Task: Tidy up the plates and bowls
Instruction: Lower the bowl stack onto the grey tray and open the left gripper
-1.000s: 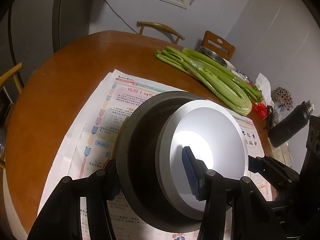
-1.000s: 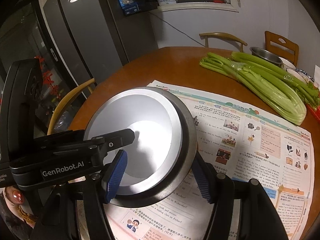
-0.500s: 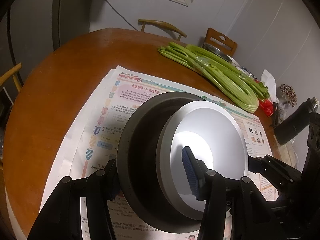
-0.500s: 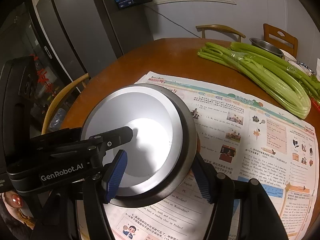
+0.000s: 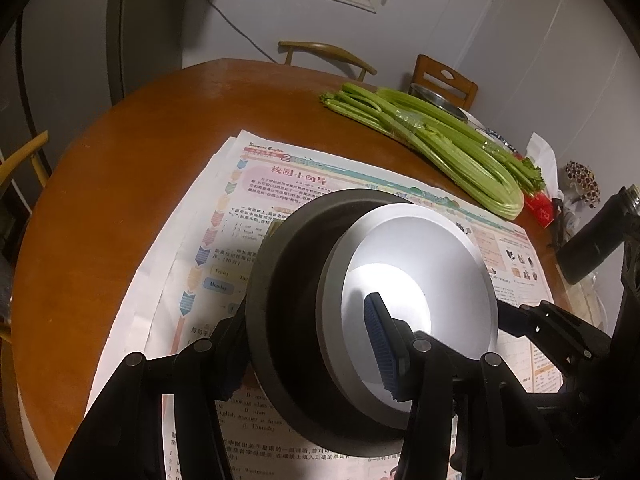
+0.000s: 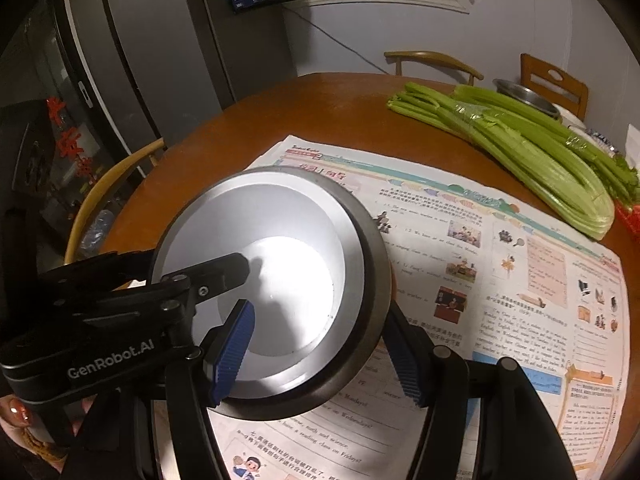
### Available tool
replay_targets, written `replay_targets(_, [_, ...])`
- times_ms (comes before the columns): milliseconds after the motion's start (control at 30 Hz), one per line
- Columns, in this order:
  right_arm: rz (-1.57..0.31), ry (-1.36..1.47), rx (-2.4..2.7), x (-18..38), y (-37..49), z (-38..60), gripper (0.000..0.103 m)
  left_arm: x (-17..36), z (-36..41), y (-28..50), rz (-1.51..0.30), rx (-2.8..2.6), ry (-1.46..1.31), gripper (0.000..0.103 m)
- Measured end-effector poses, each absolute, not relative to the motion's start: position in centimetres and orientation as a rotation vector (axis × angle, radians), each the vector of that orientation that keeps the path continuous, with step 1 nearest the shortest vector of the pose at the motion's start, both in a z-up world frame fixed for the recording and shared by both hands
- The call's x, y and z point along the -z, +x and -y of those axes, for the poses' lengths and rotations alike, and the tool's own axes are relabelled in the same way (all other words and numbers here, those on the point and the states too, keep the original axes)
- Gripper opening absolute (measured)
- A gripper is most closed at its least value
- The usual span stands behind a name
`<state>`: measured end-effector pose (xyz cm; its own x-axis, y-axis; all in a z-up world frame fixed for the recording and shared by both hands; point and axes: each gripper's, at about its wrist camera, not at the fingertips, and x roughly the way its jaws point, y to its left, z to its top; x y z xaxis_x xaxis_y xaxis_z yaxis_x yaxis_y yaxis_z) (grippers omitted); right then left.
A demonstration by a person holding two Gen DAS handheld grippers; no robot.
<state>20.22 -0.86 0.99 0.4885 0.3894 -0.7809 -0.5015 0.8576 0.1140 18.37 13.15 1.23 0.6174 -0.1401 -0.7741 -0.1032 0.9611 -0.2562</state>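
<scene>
A round bowl (image 5: 420, 256), dark grey outside and pale white inside, is held tilted just above the newspaper (image 5: 248, 216). My left gripper (image 5: 308, 352) is shut on the bowl's wall, one blue pad (image 5: 382, 344) inside and the other finger outside. My right gripper (image 6: 318, 356) is shut on the opposite wall of the bowl (image 6: 280, 232), with its left pad (image 6: 234, 352) inside and its right pad outside. The left gripper's finger (image 6: 216, 276) reaches over the rim in the right wrist view.
A round wooden table (image 5: 120, 168) carries the newspaper (image 6: 500, 264), a celery bundle (image 5: 440, 148) at the far right, and a metal basin (image 6: 528, 96) behind it. A dark bottle (image 5: 596, 236) stands at the right edge. Wooden chairs (image 6: 112, 184) ring the table.
The bowl and both grippers have sunk slightly toward the newspaper. Both grips look the same as before.
</scene>
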Motion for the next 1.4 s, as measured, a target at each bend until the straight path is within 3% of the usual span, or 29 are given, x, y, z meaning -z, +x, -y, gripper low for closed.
replay_targets(600, [-0.78, -0.154, -0.507, -3.9, 18.3, 2.4, 0.065, -5.5, -13.9, 14.5, -0.78, -0.105, -0.251, 0.055])
replay_targets(767, [-0.684, -0.119, -0.525, -5.6, 15.2, 4.3, 0.065, -6.9, -12.6, 10.1, -0.695, -0.165, -0.193, 0.063])
replay_targets(1100, [-0.695, -0.114, -0.541, -3.9, 9.4, 7.3, 0.065, -3.6, -9.6, 2.8, -0.728, -0.241, -0.204, 0.066])
replay_targets(1400, [-0.719, -0.13, -0.544, -2.4, 5.7, 8.7, 0.065, -2.1, -6.9, 1.5, -0.763, -0.215, -0.176, 0.066])
